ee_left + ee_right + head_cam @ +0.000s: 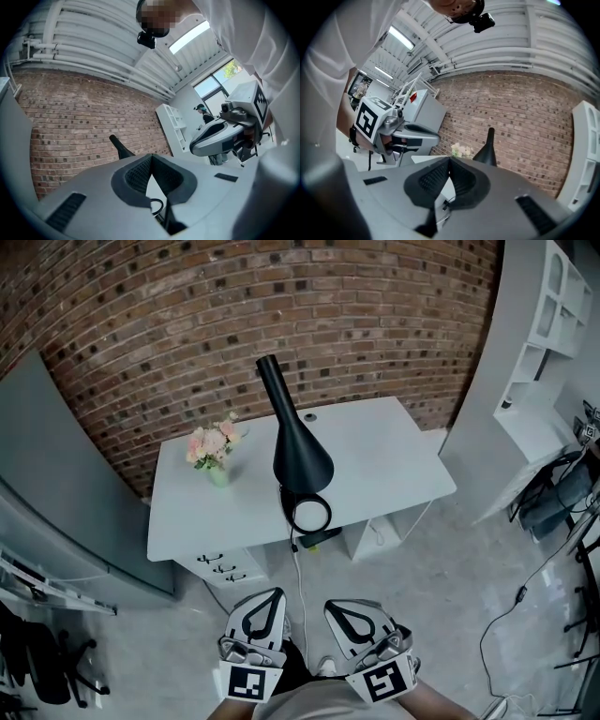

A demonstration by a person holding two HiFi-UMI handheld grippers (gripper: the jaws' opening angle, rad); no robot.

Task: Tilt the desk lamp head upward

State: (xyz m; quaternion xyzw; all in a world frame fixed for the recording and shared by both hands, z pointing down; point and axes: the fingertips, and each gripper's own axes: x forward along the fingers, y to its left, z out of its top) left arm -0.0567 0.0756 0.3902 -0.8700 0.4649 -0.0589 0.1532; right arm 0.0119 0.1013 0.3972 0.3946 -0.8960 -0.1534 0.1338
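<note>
A white rectangular surface [375,465] stands against a brick wall [187,324]. A black desk lamp with a ring base [302,454] stands at its front edge, and a small vase of pink flowers [214,451] sits near its left end.

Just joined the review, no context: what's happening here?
A person stands facing the white desk, holding the left hand-held gripper and right hand-held gripper low by the body, both shut and empty. The black cone-headed desk lamp sits untouched near the desk's front edge, right of a small vase of pink flowers. Tilting hasn't started.
</note>
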